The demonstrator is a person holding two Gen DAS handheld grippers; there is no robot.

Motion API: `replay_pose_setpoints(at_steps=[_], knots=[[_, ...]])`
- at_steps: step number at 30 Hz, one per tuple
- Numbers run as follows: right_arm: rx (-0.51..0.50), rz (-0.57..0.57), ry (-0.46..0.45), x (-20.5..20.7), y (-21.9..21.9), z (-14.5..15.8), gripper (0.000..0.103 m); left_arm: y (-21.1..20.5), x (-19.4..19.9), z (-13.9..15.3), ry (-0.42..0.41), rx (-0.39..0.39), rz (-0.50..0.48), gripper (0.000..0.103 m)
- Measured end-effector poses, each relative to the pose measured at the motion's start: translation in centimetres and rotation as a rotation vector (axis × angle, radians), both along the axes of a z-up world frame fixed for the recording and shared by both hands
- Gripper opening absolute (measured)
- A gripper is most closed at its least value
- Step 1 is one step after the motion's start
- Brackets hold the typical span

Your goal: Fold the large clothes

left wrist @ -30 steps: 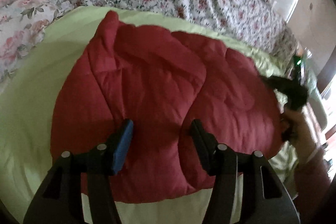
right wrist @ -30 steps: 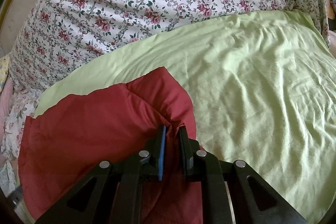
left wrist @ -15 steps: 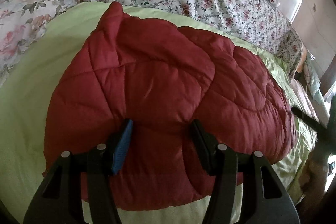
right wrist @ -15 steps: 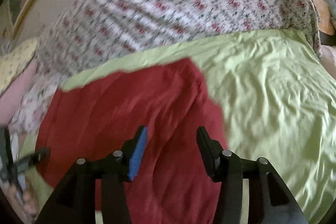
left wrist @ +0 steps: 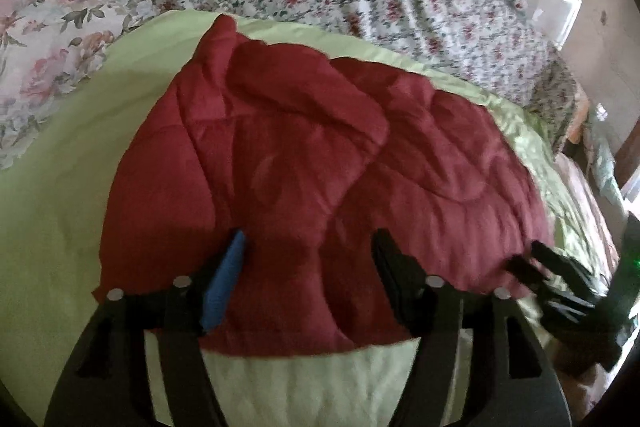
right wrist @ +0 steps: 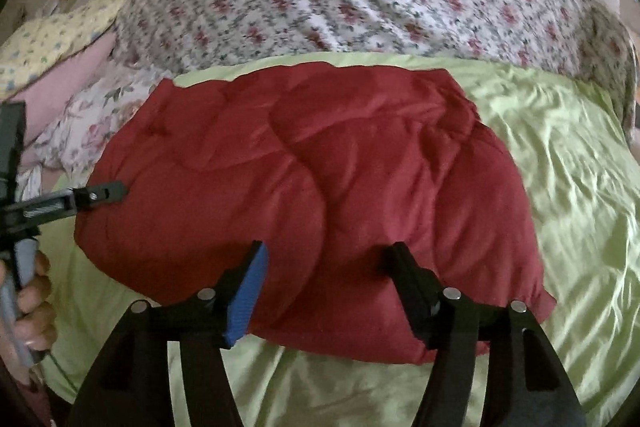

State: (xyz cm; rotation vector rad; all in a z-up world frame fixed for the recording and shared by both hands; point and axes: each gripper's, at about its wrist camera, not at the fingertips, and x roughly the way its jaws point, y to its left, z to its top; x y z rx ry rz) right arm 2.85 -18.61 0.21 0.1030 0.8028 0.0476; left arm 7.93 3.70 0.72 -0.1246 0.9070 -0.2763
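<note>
Quilted red garment (right wrist: 312,195) is laid folded on green sheet (right wrist: 560,187), at 12 o'clock | left gripper (left wrist: 308,263), right gripper (right wrist: 328,267): jaws opening, nothing pinched | risk: puffy fold may be sprung open, unpressed.

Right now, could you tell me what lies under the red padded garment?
The red padded garment lies on a light green sheet. Whatever is beneath its middle is covered.
</note>
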Motion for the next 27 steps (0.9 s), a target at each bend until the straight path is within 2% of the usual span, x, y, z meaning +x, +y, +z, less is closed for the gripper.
replay_pose_setpoints(at_steps=[2,3,6,11,14,19,23,27], knots=[[-0.009,0.009,-0.002,0.1,0.5,-0.2,0.067,-0.7,-0.7,0.5,-0.001,-0.002,-0.021,0.068],[-0.012,0.01,-0.001,0.2,0.7,-0.3,0.067,-1.4,-0.9,0.7,0.004,0.008,-0.037,0.074],[-0.023,0.01,0.001,0.3,1.0,-0.5,0.067,-3.2,-0.9,0.7,0.002,0.08,-0.043,0.079],[-0.022,0.014,0.005,0.3,1.1,-0.6,0.067,-4.9,0.4,-1.4,0.04,0.157,-0.035,0.079],[-0.012,0.024,0.002,0.4,1.1,-0.1,0.067,-5.6,1.0,-2.2,0.037,0.192,-0.036,0.083],[-0.022,0.031,0.01,2.6,1.0,0.5,0.067,-5.8,1.8,-2.7,0.046,0.19,-0.032,0.086],[-0.026,0.01,0.056,5.3,0.1,-0.7,0.067,-5.9,2.1,-3.1,0.051,0.186,-0.029,0.086],[0.005,-0.018,0.062,7.0,-1.3,-2.5,0.065,-6.2,1.9,-3.5,0.041,0.215,-0.029,0.087]])
